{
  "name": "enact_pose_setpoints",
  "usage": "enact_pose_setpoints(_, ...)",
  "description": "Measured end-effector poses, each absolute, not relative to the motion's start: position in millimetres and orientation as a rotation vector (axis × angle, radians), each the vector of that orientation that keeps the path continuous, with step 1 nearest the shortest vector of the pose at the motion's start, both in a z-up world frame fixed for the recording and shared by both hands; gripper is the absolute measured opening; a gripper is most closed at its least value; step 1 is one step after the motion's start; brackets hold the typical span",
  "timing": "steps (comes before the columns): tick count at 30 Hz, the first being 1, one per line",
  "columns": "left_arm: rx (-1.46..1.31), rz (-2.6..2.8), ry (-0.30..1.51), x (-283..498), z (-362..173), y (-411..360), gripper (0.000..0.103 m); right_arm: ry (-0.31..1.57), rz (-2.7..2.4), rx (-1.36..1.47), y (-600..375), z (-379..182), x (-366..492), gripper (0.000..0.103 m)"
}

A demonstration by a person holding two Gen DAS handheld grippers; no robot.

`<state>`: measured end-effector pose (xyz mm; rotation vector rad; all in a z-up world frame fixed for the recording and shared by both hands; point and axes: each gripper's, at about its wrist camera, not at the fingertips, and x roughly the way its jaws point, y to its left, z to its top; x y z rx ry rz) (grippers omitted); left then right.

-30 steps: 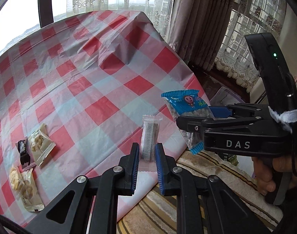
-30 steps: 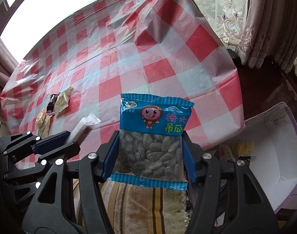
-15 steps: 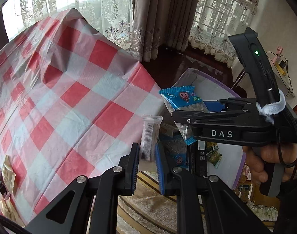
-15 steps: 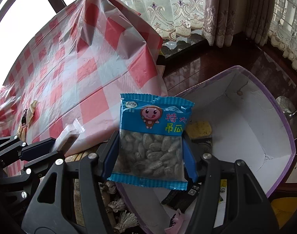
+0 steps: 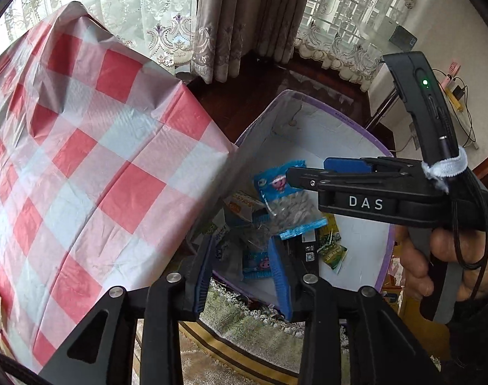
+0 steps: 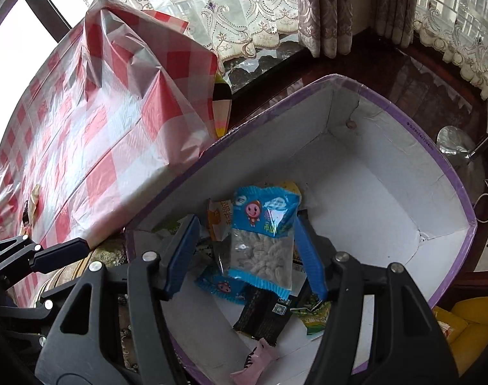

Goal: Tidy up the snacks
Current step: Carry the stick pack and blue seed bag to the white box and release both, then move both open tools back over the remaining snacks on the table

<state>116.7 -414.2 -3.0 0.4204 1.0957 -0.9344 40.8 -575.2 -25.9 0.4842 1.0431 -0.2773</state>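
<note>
Seed packet [image 6: 263, 237], blue-topped, is dropping between the spread fingers of the right gripper [image 6: 244, 256], released over the purple-rimmed box [image 6: 404, 122]. Left gripper [image 5: 242, 272] is also gaping wide, its slim clear-wrapped snack gone since a moment ago. Both loads are joining the wrappers inside; more snacks are waiting on the checked tablecloth [image 5: 83, 160].

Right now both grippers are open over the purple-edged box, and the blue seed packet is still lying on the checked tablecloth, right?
Not quite. The blue seed packet isn't on the checked tablecloth; the right wrist view shows it over the purple-edged box, between the spread fingers of the right gripper. The left gripper is open too.
</note>
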Motion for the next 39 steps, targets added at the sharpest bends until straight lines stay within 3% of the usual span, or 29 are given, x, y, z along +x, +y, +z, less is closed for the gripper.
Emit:
enact_pose_setpoints(5,0.336,-0.914,1.074,123,5,-403,0.051,1.036,-0.270,0.484,-573,-23,42,0.067)
enact_pose_setpoints(10,0.225,-0.901,1.018,128,15,-388,0.052,1.028,-0.263,0.450,-564,-19,43,0.067)
enact_pose_setpoints(14,0.187,-0.853,0.945,132,25,-379,0.064,1.018,-0.252,0.418,-555,-15,45,0.067)
enact_pose_setpoints(24,0.202,-0.633,0.903,155,27,-337,0.064,0.969,-0.166,0.410,-523,6,56,0.067)
enact_pose_setpoints(39,-0.045,-0.331,0.868,196,29,-219,0.063,0.943,0.006,0.346,-436,26,104,0.067)
